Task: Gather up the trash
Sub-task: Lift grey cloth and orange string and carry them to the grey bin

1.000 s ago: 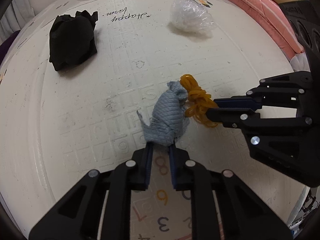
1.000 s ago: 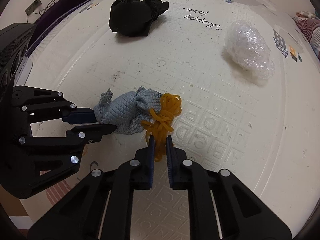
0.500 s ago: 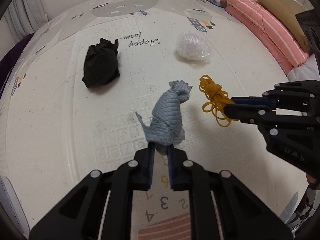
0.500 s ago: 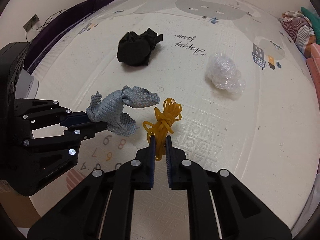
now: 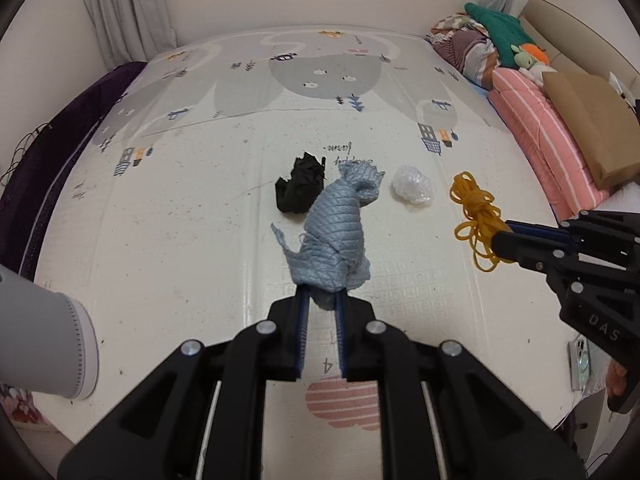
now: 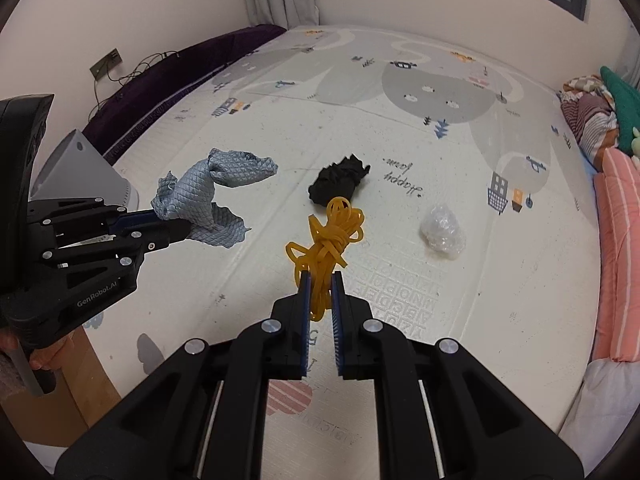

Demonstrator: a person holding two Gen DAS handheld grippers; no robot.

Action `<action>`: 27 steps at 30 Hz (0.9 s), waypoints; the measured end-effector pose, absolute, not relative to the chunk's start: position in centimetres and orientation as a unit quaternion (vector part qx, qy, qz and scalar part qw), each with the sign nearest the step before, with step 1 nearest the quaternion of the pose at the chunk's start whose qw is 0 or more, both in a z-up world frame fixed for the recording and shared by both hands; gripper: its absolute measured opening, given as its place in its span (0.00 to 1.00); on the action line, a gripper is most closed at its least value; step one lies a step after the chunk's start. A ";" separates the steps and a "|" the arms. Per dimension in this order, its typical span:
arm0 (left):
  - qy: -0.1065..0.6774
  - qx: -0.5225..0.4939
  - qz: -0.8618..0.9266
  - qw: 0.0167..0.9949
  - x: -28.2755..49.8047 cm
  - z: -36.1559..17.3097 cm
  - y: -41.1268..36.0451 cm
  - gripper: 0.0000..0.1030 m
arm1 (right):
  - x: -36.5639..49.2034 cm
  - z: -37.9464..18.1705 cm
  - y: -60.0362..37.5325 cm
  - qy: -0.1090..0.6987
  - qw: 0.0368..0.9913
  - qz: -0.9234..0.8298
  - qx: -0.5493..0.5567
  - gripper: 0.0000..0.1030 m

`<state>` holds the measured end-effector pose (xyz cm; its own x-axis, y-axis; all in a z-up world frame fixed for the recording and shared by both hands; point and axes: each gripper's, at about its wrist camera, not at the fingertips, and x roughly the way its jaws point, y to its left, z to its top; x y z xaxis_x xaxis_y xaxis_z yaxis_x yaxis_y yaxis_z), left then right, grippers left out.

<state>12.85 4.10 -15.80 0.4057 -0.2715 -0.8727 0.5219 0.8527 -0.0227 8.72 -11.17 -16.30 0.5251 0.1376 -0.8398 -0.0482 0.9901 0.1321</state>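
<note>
- Our left gripper point(image 5: 321, 300) clamps the cloth point(image 5: 336, 240); right gripper point(image 6: 320, 284) pinches the bands point(image 6: 330, 236).
- Black wad point(image 6: 340, 180) and plastic point(image 6: 442, 232) remain.
- Grey bin point(image 6: 80, 172), probably, awaits.

The left gripper point(image 5: 321, 300) angles steeply downward, its jaws pinched nearly together on a blue-grey cloth point(image 5: 336, 236) held clear of the floor. Beside it the right gripper point(image 6: 320, 280) tilts down likewise, jaws clamped on a tangle of yellow rubber bands point(image 6: 328, 236), fingers point(image 6: 44, 354) of the person's hand wrapped round the left handle
</note>
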 end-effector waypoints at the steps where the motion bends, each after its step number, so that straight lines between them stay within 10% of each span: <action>1: 0.487 0.124 -0.231 0.833 12.4 -14.5 4.7 0.12 | 8.5 -15.1 -10.7 0.479 0.875 0.058 0.043 0.09; 27: 0.468 -0.010 0.046 0.882 4.3 -2.5 28.6 0.12 | 8.8 -2.0 11.4 0.404 0.873 0.268 -0.058 0.09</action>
<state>4.32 28.63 -2.49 0.5577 0.0718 -0.8269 -0.0909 0.9955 0.0251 8.78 11.41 -1.96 0.5303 0.4210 -0.7359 -0.5145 0.8497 0.1153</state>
